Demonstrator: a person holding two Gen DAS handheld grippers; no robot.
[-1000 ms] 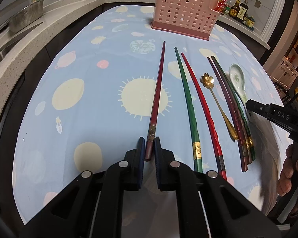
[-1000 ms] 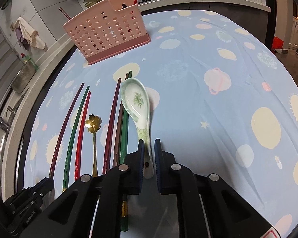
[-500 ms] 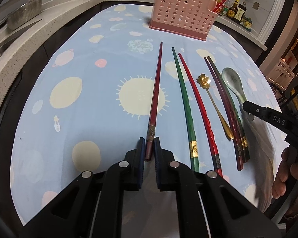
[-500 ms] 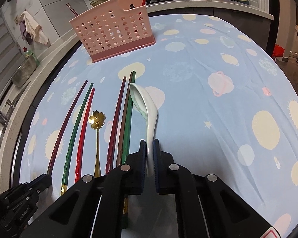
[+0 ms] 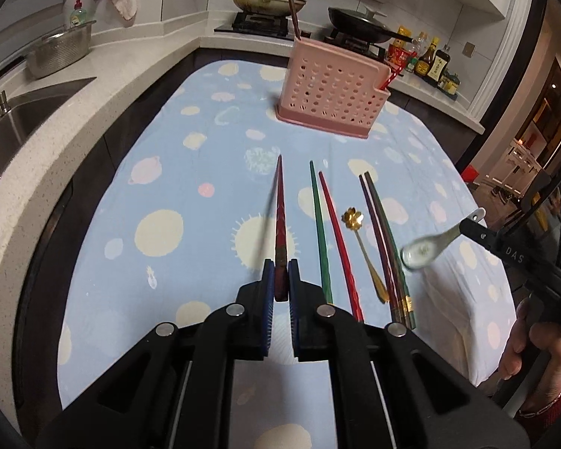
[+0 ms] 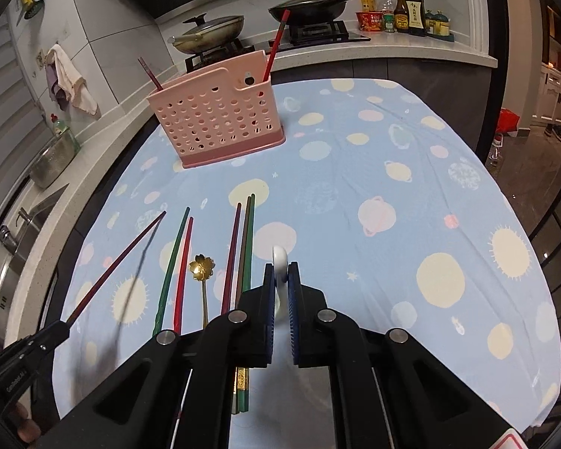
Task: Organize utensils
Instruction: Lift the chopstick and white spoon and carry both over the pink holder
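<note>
Two grippers, each gripping one utensil. Through your left wrist camera, the left gripper [image 5: 279, 278] is clamped on a dark red chopstick [image 5: 279, 217], lifted off the tablecloth [image 5: 175, 187] and pointing to 12 o'clock; the pink holder [image 5: 333, 93] stands at 1 o'clock. Through your right wrist camera, the right gripper [image 6: 280, 280] pinches the white spoon [image 6: 279, 262] by its handle, with the holder [image 6: 217, 127] at 11 o'clock and five chopsticks [image 6: 243, 247] and a gold spoon [image 6: 202, 267] lying at 10 o'clock.

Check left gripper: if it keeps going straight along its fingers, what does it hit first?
Probably the tablecloth short of the pink utensil holder. The left gripper points down at bare cloth; its held dark red chopstick would touch first. Depth unclear.
</note>
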